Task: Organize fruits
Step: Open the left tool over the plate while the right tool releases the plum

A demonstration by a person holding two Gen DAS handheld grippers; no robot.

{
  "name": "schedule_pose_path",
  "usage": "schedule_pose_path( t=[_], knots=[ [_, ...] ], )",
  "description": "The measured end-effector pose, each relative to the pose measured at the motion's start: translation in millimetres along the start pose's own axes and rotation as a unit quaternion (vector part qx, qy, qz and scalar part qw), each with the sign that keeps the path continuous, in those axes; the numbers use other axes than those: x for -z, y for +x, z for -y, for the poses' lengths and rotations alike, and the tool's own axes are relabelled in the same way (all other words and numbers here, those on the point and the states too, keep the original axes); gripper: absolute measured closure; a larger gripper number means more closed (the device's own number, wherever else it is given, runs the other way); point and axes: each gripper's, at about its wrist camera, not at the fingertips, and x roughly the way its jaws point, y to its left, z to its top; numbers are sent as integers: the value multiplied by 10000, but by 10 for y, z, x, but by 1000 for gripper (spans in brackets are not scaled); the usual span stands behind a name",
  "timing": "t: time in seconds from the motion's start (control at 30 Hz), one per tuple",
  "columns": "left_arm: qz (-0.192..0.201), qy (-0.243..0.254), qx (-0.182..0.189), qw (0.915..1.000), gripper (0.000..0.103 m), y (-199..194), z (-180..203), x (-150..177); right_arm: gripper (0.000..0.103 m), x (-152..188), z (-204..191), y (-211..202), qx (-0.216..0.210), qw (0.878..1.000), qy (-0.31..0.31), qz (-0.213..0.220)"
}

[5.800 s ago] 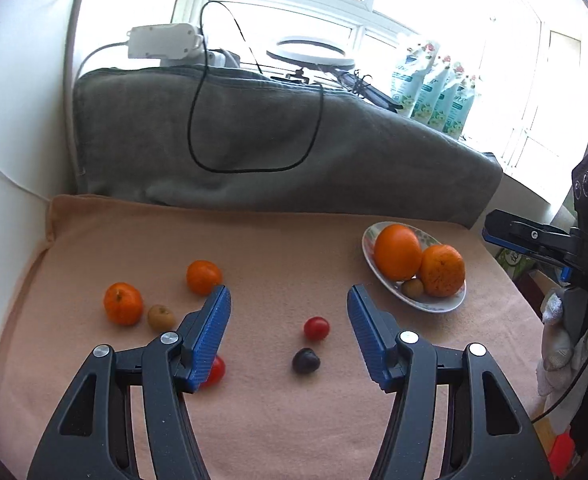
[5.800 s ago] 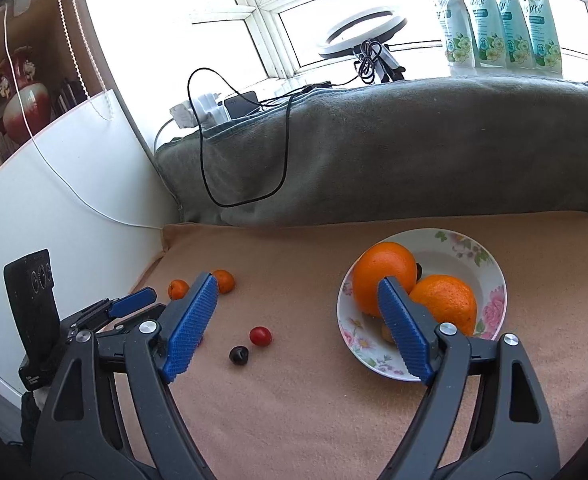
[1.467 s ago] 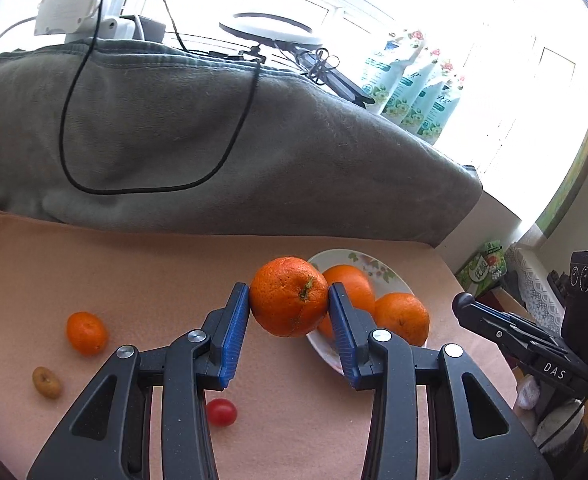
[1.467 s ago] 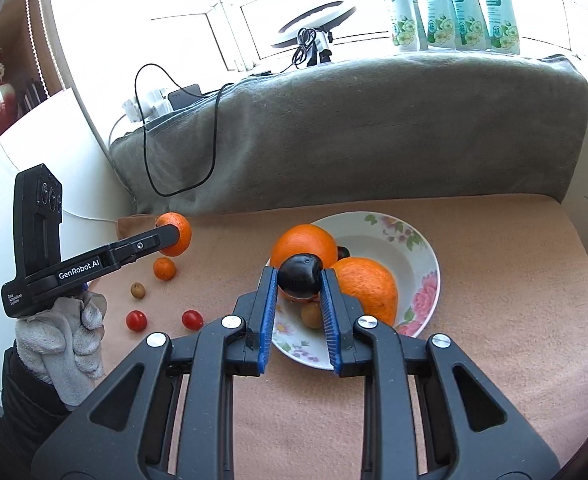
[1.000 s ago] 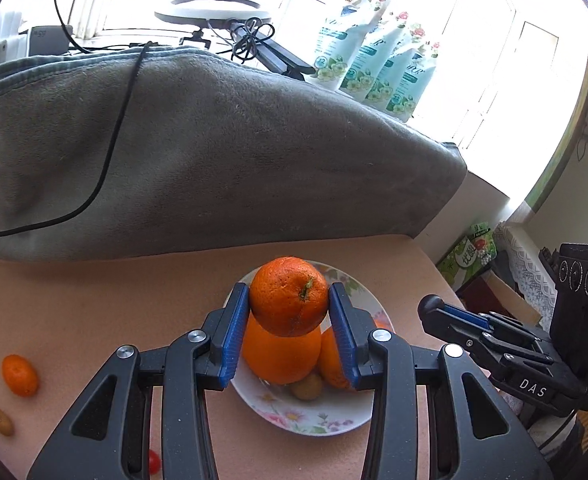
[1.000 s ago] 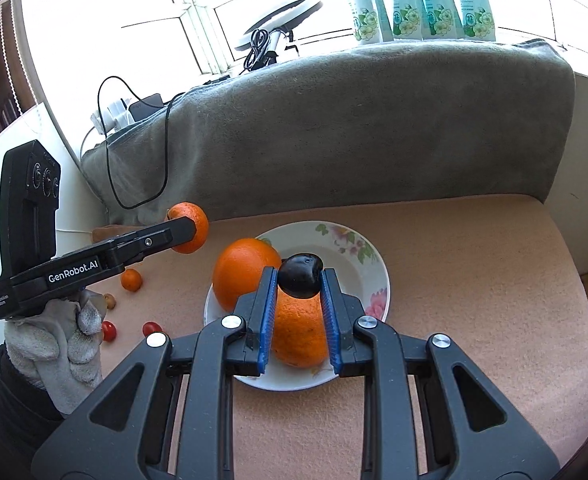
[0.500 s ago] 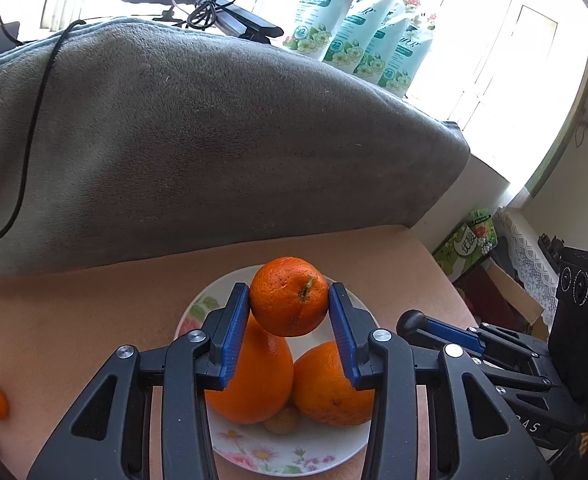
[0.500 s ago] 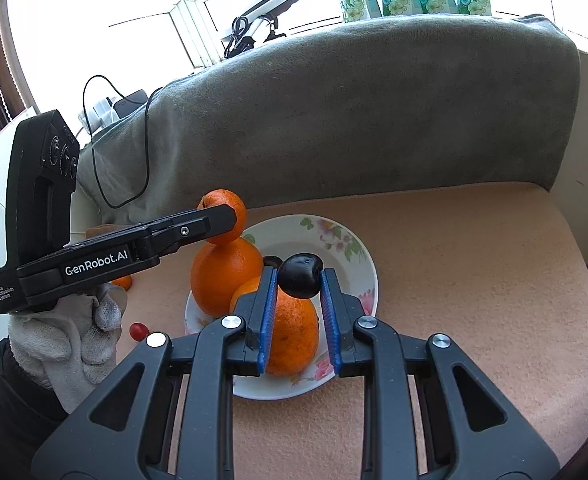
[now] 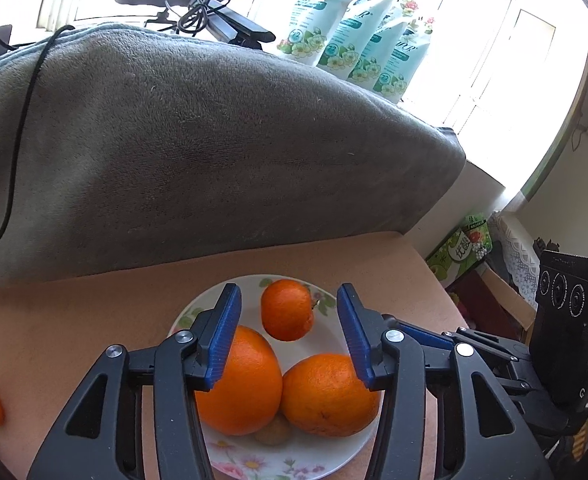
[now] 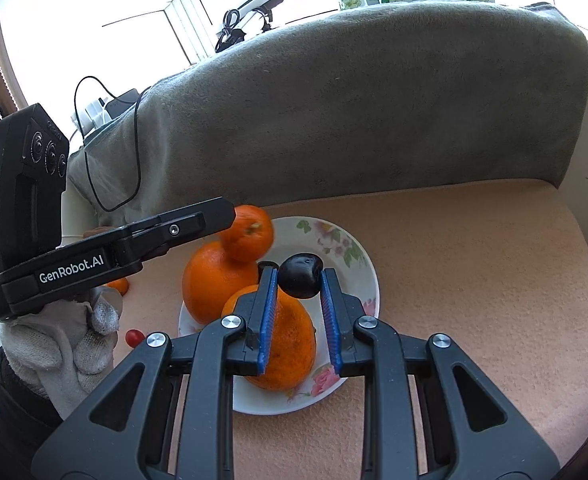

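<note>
Orange fruit: a small round mandarin [image 9: 287,309] sits free between the opening jaws of the left gripper [image 9: 290,326], pads clear of it (above the floral white plate [image 9: 198,312]).
Right gripper [image 10: 296,282]: clenched on a dark purple plum [image 10: 300,275], over the same plate.
Plate contents: two large oranges [image 9: 326,394].

The left tool [image 9: 288,342] is pointing downward with its jaws opening; a tangerine [image 9: 287,315] is sitting between the blue pads [image 9: 224,340], and neither pad is touching it. A gloved hand [image 10: 60,340] is holding this tool from below. The right tool [image 10: 299,312] is also angling downward, its pads [image 10: 268,318] pressing on a dark fruit [image 10: 300,275], possibly a plum, at the tips.
</note>
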Motion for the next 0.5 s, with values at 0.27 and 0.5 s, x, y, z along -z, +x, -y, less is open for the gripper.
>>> schedule_pose_path(
  t=[0.27,0.5],
  knots=[
    [108,32,-98,9999,44,-74,5,-44,32,5,-38,-102,24,9998,-57,183],
    [128,3,-171,9998,32,-112,-2,-46,17,11,-96,-158,58,9997,-169,165]
  ],
)
